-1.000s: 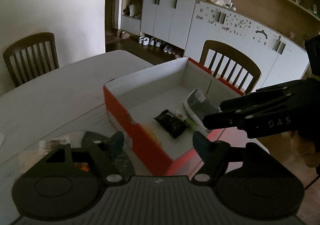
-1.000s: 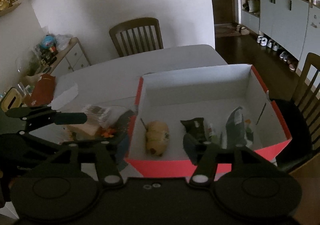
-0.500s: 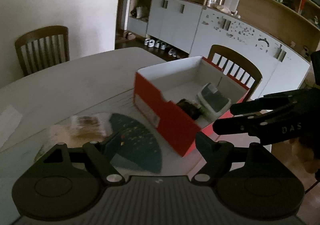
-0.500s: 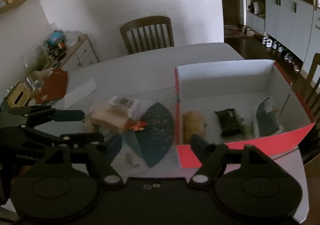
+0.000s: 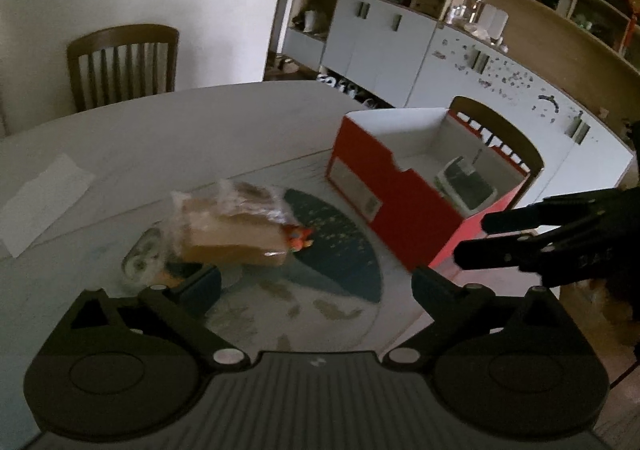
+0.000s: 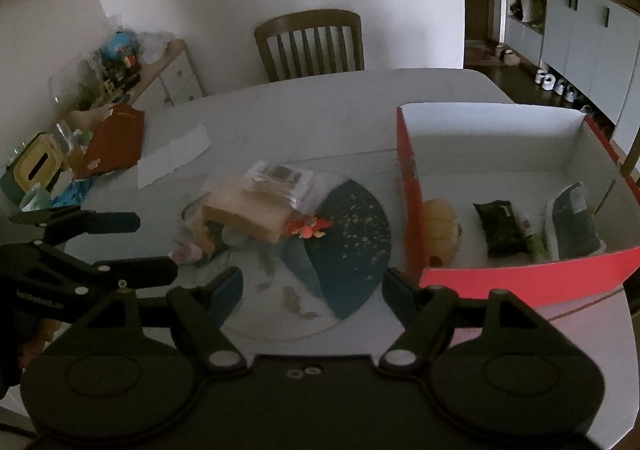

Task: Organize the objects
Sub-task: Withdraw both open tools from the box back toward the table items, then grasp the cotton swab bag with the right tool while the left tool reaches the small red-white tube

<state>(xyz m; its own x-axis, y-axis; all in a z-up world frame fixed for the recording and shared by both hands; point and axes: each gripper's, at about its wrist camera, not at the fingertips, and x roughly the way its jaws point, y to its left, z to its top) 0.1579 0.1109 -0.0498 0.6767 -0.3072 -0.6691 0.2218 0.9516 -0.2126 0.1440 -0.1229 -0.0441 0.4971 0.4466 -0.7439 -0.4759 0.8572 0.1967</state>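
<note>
A red box (image 5: 384,189) with a white inside stands at the table's right. It holds a tan plush thing (image 6: 440,234), a dark packet (image 6: 500,230) and a grey pouch (image 6: 576,217). Left of the box, on a round mat (image 6: 352,246), lies a pile: a brown block wrapped in clear plastic (image 5: 232,234) and a small orange thing (image 5: 300,240). My left gripper (image 5: 316,286) hovers before the pile, its jaws opening with nothing between them. My right gripper (image 6: 314,284) is open and empty over the mat's near edge, between the pile and the box (image 6: 520,278).
A white paper strip (image 6: 172,155) lies on the table left of the pile. A reddish booklet (image 6: 116,141) and a tissue box (image 6: 34,165) crowd the far left. One chair (image 6: 310,41) stands at the far side, another chair (image 5: 500,133) behind the box.
Both grippers have moved left, away from the box and toward the wrapped pile. The jaws of both stand wider apart than before.
</note>
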